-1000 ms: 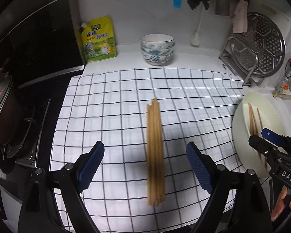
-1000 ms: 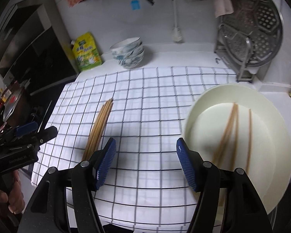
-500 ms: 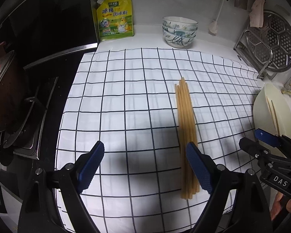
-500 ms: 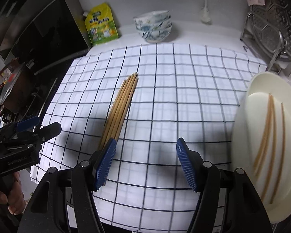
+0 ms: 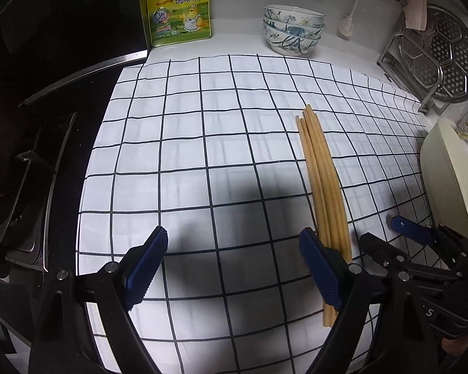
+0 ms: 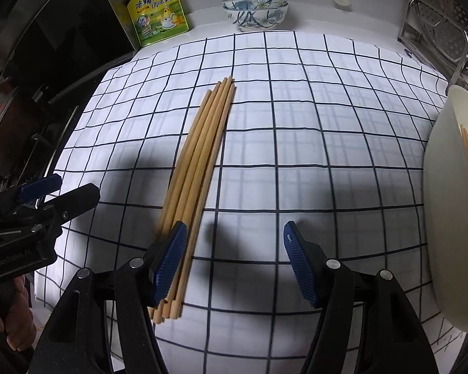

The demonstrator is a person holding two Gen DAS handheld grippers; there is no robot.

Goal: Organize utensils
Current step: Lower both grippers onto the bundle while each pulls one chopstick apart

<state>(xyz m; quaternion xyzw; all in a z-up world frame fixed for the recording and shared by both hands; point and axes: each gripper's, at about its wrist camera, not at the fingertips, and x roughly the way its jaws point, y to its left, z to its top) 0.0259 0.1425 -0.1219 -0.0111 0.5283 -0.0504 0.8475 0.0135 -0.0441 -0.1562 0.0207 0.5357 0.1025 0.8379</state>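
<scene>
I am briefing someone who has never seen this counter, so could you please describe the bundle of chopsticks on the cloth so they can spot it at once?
Start at the white cloth with the black grid covering the counter. Near its middle lies a bundle of chopsticks, plain pale wood, packed side by side and flat on the cloth. Unlike the few loose chopsticks on the cream plate at the cloth's right edge, these form one tight bundle.

chopsticks (image 6: pixel 199 168) near ends behind claw finger, plate (image 6: pixel 446 218) apparently cropped

light: bright overhead on cloth (image 5: pixel 221 143) | shadows: soft dark blobs at counter's near edge | left side dim | fisheye bends edges | focus sharp
</scene>
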